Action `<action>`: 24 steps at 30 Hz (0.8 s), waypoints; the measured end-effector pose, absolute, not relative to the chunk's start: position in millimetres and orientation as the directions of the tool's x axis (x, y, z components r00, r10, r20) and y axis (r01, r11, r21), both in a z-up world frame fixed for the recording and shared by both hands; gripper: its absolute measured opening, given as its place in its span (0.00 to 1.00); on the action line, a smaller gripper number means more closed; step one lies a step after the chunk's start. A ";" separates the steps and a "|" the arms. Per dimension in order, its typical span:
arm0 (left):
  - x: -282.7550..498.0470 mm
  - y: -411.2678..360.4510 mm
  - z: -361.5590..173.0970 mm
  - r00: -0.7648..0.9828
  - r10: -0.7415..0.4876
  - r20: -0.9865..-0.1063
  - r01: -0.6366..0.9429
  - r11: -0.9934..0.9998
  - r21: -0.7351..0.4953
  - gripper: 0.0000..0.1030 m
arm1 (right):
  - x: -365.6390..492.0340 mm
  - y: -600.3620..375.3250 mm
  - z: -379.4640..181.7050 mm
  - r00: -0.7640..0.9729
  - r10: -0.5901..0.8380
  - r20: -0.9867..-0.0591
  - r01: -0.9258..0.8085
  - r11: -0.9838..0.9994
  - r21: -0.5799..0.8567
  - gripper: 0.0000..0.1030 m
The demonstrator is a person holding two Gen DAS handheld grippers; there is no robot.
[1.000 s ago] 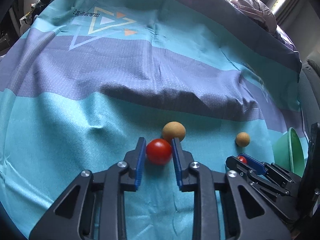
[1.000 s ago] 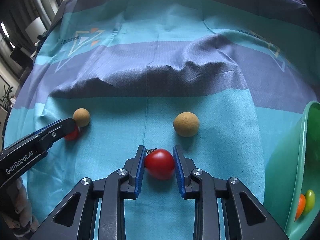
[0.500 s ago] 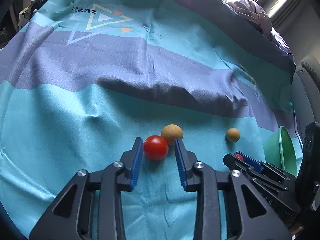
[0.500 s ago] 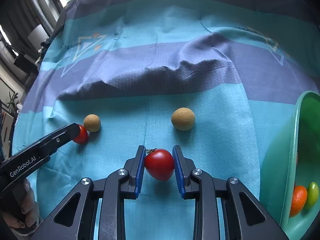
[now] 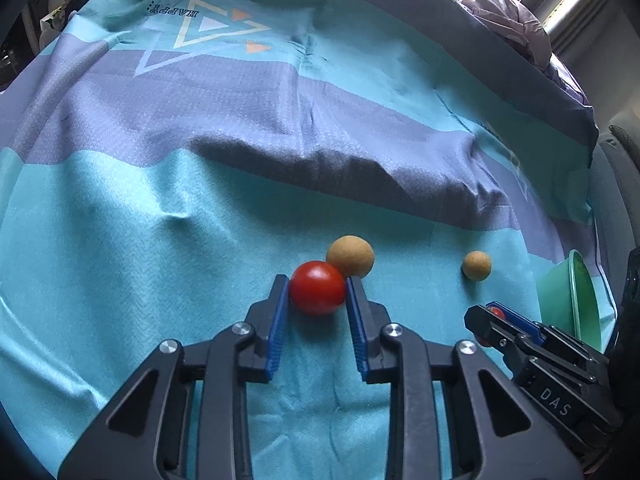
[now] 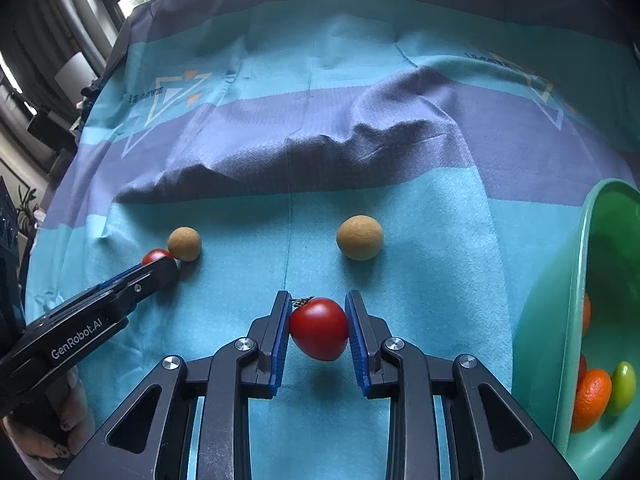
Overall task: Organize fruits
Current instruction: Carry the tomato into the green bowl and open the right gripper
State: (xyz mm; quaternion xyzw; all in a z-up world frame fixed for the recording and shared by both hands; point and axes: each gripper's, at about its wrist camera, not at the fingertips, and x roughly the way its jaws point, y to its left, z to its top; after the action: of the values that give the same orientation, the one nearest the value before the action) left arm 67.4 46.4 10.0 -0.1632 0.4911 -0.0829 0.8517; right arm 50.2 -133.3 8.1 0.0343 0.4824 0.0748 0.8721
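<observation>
My left gripper (image 5: 317, 294) is shut on a round red tomato (image 5: 317, 288), held just above the cloth, in front of a tan round fruit (image 5: 351, 256). My right gripper (image 6: 319, 322) is shut on a second red tomato (image 6: 319, 328) with a dry stem, lifted above its shadow. A second tan fruit (image 6: 359, 237) lies on the cloth ahead of it, also in the left wrist view (image 5: 476, 265). The green bowl (image 6: 560, 320) at the right holds an orange (image 6: 592, 396), a green fruit (image 6: 623, 387) and other fruit. The left gripper also shows in the right wrist view (image 6: 160, 270).
A teal and purple cloth (image 5: 160, 220) covers the table, with a raised fold (image 6: 320, 152) across the middle. The bowl's rim (image 5: 580, 292) shows at the right of the left wrist view. Window and furniture stand beyond the table's far edge.
My left gripper opened around its tomato half a second ago and has closed on it again. My right gripper has risen with its tomato; more of the bowl's inside shows.
</observation>
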 end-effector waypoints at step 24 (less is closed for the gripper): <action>-19.5 -96.8 119.2 0.618 -0.522 -0.588 0.386 0.853 -0.351 0.27 | -31.4 -256.3 123.5 0.808 0.113 -0.578 0.055 0.963 0.265 0.28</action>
State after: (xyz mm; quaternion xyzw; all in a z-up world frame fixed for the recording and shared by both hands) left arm -19.5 -96.8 119.2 -0.0953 0.3556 -0.2538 0.8945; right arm -31.4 -256.3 123.5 0.1360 0.3094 0.0155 0.9410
